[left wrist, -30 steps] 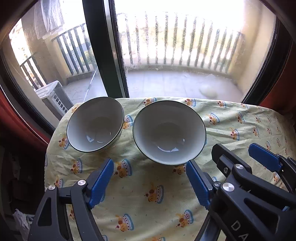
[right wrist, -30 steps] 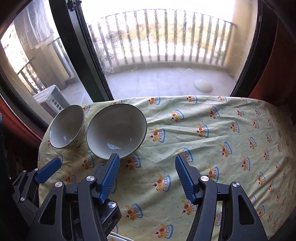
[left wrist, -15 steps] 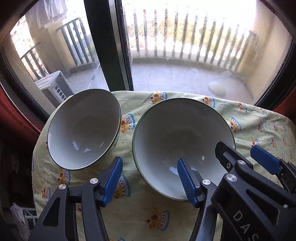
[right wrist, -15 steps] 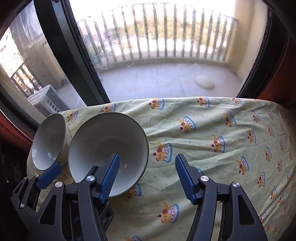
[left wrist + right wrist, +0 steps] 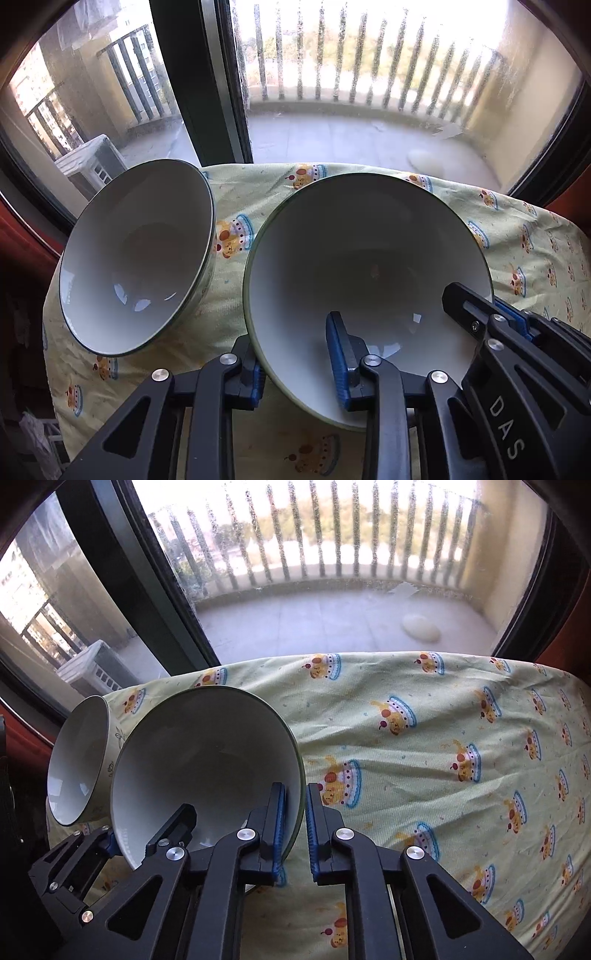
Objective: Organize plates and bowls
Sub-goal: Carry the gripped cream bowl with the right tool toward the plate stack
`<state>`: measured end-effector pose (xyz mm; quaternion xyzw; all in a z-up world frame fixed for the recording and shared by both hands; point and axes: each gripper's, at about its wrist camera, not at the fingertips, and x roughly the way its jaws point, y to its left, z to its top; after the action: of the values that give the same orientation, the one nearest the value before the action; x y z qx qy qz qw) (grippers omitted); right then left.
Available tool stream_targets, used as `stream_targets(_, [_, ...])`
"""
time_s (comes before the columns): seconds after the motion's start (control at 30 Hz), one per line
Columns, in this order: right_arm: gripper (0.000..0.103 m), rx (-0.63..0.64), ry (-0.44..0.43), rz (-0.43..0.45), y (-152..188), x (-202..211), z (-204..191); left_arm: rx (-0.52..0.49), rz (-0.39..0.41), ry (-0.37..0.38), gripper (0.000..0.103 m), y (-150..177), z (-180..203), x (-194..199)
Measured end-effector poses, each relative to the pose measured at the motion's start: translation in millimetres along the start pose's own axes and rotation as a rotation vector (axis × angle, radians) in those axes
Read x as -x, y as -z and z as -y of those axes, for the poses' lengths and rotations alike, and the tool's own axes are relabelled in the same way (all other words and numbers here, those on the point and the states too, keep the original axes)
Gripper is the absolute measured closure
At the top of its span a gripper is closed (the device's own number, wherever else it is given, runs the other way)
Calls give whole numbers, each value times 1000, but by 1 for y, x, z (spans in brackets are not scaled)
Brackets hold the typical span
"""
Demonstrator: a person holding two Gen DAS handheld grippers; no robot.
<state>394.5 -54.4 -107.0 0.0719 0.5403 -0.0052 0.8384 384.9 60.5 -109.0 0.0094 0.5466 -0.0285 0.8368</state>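
Observation:
Two white bowls with dark green rims stand side by side on a yellow patterned tablecloth [image 5: 424, 775]. The larger bowl [image 5: 369, 251] [image 5: 207, 760] is on the right and the smaller bowl [image 5: 136, 258] [image 5: 77, 760] on the left. My left gripper [image 5: 297, 369] [image 5: 138, 834] straddles the larger bowl's near-left rim. Its jaws are closing, one pad against the outer wall and one on the inside. My right gripper [image 5: 295, 827] [image 5: 491, 306] is shut on the same bowl's right rim, which is pinched between its blue pads.
Just behind the table's far edge is a glass door with a dark frame [image 5: 199, 85], with a railed balcony outside. Bare tablecloth stretches to the right of the bowls. Red surfaces [image 5: 22, 236] flank the table on both sides.
Both grippers came down and forward onto the larger bowl. The left jaws narrowed around its near-left rim, and the right jaws went from wide apart to clamped on its right rim.

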Motion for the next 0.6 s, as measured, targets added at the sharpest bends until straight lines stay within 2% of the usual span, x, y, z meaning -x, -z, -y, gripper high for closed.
stream_targets(0.2, [91,10,2,-17,9,8,0,-16,-25,0,74,11,4,5])
stream_targets(0.43, [91,26,18,-53,37,25,5,-39,-55,14,74,40,8,18])
stream_targets(0.6, [90,26,-18,-77,57,36,4,-27,-71,12,74,57,4,24])
